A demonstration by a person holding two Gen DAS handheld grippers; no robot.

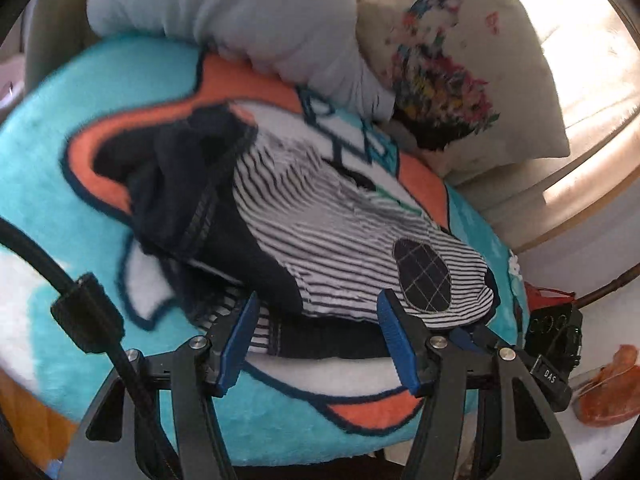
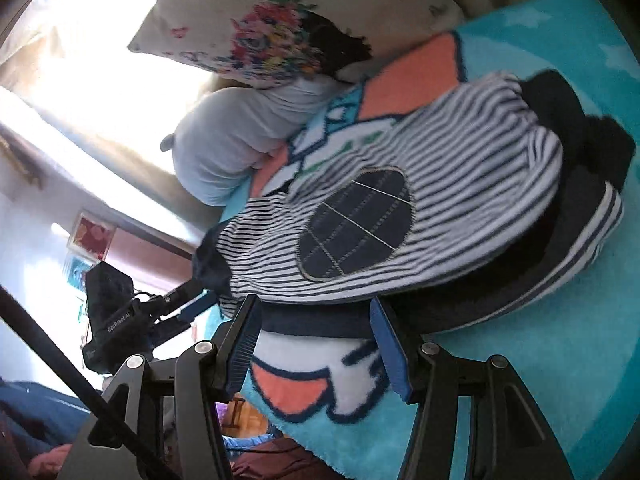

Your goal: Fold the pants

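On teal blanket [image 1: 60, 128], center frame: striped pants [image 1: 320, 220] lie folded w/ patch up. Left gripper [image 1: 316, 340] & right gripper [image 2: 314, 344], jaws apart, hold nothing. Fold apparently just released; next: re-grip near edge for another fold.

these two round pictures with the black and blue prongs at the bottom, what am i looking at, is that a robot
No robot arm here: a person holds a two-finger tool in each hand, and a fisheye camera on each tool looks along its fingers. One picture comes from the left gripper, the other from the right gripper.

On a turquoise cartoon blanket lie small striped pants with a dark oval knee patch, folded over. A flowered pillow and a grey cushion sit behind.

Both grippers stand open at the pants' near edge, holding nothing.
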